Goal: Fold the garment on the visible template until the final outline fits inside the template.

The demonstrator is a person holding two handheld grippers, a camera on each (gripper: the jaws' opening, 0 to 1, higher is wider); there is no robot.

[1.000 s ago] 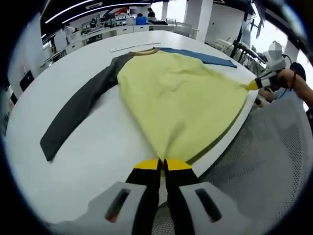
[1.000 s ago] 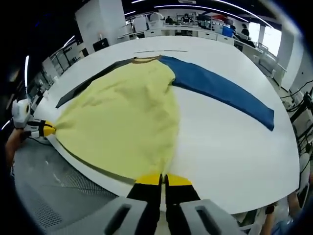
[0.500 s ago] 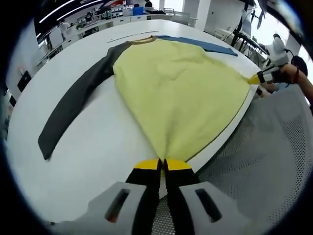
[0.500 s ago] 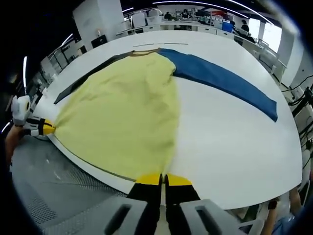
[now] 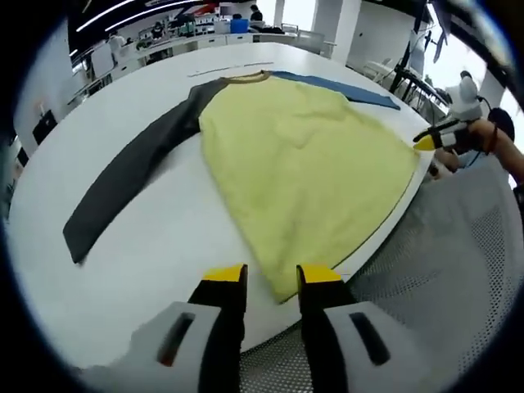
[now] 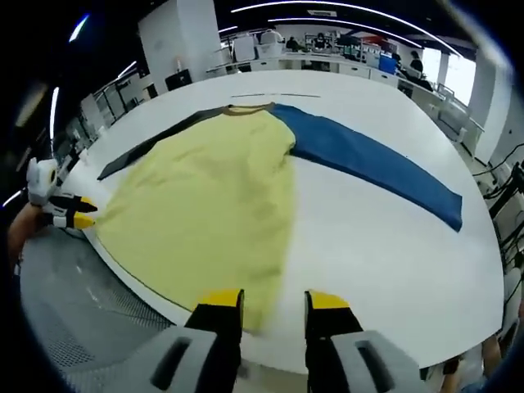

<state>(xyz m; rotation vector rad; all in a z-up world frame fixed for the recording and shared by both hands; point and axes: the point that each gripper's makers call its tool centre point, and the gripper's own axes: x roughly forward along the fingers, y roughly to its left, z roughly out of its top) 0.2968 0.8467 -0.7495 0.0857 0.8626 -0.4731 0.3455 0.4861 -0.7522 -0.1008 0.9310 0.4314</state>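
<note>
A long-sleeved shirt lies flat on the round white table (image 5: 164,262). It has a yellow body (image 5: 303,164), a dark grey sleeve (image 5: 131,176) and a blue sleeve (image 5: 344,88). Its hem runs along the table's near edge. My left gripper (image 5: 272,278) is open, and a hem corner lies loose just ahead of its jaws. My right gripper (image 6: 274,301) is also open at the other hem corner of the yellow body (image 6: 213,205). The blue sleeve (image 6: 368,160) stretches away to the right. Each gripper is seen from the other: the right gripper (image 5: 431,141) and the left gripper (image 6: 75,214).
Grey mesh (image 5: 458,270) lies below the table's near edge, and again as grey mesh (image 6: 82,303). A person's hand (image 5: 491,135) holds the right gripper. A thin line (image 6: 274,96) marks the table beyond the collar. Desks and people stand far behind.
Both grippers were shut on the shirt's hem corners and have opened. The hem has dropped onto the table edge and lies slack.
</note>
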